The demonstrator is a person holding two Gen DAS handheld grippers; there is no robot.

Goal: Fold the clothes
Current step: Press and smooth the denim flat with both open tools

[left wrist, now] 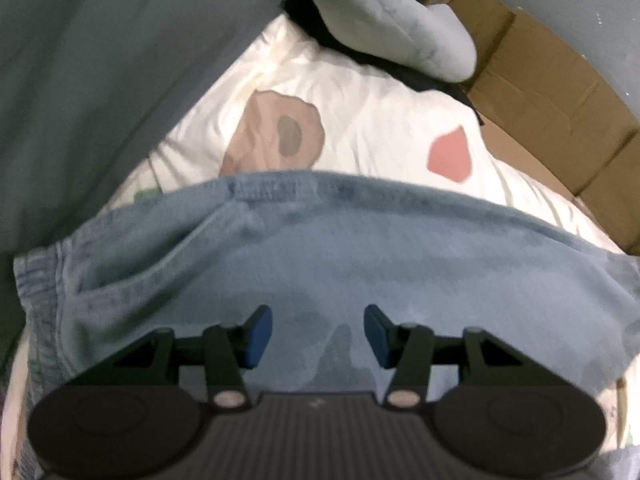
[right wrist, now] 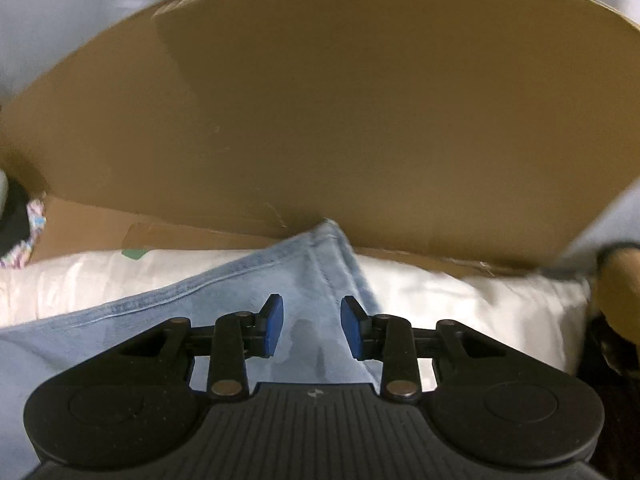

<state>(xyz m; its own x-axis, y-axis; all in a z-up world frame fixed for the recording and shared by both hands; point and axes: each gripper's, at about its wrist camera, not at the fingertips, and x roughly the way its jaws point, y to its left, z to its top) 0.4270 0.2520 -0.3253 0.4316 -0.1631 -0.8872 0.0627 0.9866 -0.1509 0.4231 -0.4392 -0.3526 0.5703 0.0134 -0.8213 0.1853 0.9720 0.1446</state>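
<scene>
There are two grippers: one left gripper (left wrist: 318,336) and one right gripper (right wrist: 312,328), each with two blue pads. I count one blue denim garment (left wrist: 320,248), one white printed sheet (left wrist: 360,120), one grey cloth (left wrist: 100,80), one pale stuffed item (left wrist: 400,20) and one cardboard box (right wrist: 360,120).
</scene>
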